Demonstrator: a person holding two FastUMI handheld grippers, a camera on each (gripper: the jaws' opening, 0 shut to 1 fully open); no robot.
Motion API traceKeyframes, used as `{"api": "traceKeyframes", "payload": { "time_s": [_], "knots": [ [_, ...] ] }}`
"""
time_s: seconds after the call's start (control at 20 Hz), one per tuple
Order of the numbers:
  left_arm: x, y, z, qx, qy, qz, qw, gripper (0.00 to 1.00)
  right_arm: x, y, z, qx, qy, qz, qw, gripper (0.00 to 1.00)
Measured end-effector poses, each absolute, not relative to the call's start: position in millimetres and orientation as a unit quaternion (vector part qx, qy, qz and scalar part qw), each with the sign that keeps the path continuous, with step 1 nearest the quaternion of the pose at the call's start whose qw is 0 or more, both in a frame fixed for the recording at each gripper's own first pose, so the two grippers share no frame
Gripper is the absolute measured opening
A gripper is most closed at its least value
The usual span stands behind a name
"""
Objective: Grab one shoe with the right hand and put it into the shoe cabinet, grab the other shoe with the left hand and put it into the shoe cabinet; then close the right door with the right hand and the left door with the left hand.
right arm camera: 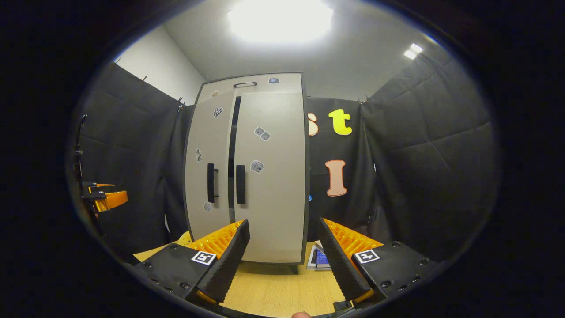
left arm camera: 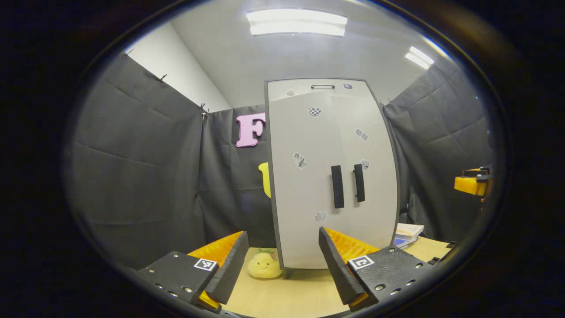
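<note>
- The shoe cabinet (left arm camera: 333,172) stands upright on the wooden surface (right arm camera: 273,291), its two doors nearly shut; in the right gripper view a dark slit shows between them beside the handles.
- The left gripper (left arm camera: 282,265) and right gripper (right arm camera: 284,258) both hang in front of the cabinet, fingers spread apart, holding nothing.
- The doors look like light, stiff panels that likely swing on a gentle push; the black bar handles (right arm camera: 240,184) or the flat door face beside them offer the best contact.
- A yellow plush toy (left arm camera: 264,265) sits by the cabinet's foot.
</note>
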State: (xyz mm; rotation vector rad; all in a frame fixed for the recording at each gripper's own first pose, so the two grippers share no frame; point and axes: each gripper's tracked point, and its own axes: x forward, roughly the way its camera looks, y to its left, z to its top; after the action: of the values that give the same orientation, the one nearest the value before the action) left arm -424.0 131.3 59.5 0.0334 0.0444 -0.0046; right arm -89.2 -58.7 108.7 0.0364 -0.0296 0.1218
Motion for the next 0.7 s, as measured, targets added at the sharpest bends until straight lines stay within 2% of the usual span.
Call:
{"api": "traceKeyframes", "payload": {
  "time_s": [0.45, 0.5, 0.55, 0.6, 0.7],
  "knots": [
    [-426.4, 138.5, 57.9, 0.02, 0.024, 0.002, 1.0, 0.92, -92.3, -60.2, 107.1, 0.021, -0.027, 0.058, 0.998, 0.98],
    [-426.0, 136.9, 56.6, 0.022, 0.024, 0.001, 0.999, 0.92, -90.8, -61.5, 106.3, 0.025, -0.026, 0.058, 0.998, 0.93],
    [-425.4, 133.4, 55.6, 0.023, 0.024, -0.002, 0.999, 0.92, -89.1, -63.4, 106.1, 0.028, -0.027, 0.057, 0.998, 0.93],
    [-424.6, 131.0, 54.3, 0.024, 0.024, -0.003, 0.999, 0.92, -87.2, -65.9, 106.2, 0.028, -0.027, 0.055, 0.998, 0.98],
    [-421.2, 121.6, 50.9, 0.026, 0.027, -0.004, 0.999, 0.93, -82.0, -72.4, 106.2, 0.027, -0.03, 0.054, 0.998, 0.98]
  ]
}}
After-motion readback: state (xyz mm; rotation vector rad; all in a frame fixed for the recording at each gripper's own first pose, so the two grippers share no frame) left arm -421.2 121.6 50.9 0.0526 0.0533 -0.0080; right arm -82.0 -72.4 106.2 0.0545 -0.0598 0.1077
